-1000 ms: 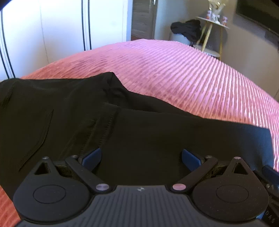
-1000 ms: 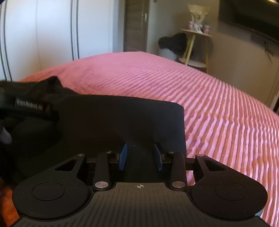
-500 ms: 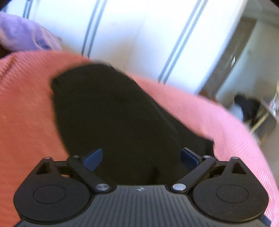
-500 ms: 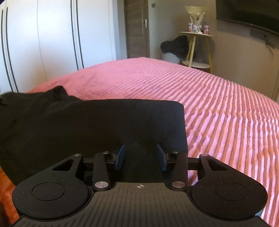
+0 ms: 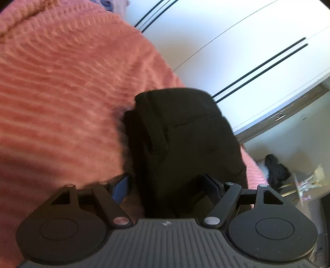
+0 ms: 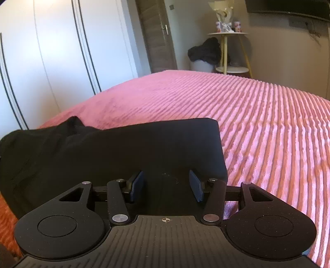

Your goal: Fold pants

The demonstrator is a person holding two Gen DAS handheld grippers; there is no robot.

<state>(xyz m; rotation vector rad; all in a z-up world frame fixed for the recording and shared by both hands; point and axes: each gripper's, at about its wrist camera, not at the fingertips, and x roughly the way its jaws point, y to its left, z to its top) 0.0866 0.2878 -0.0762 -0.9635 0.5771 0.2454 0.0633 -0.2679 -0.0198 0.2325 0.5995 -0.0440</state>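
Observation:
The black pants [image 6: 127,148] lie folded on the pink ribbed bedspread [image 6: 257,115], with a straight hem edge at the right. My right gripper [image 6: 166,185] is open, its blue pads apart over the near edge of the cloth. In the left wrist view the pants [image 5: 181,140] appear as a narrow dark bundle running away from me on the bedspread [image 5: 61,92]. My left gripper [image 5: 168,185] is open, its fingers wide on either side of the near end of the pants.
White wardrobe doors [image 6: 51,61] stand behind the bed. A round side table [image 6: 229,35] with small items and a dark heap of clothes [image 6: 204,51] stand at the far right by the door. A purple cloth [image 5: 115,4] lies at the bed's top edge.
My left gripper has swung to the left end of the pants and now looks along them. My right gripper has opened wider over the cloth and stayed in place.

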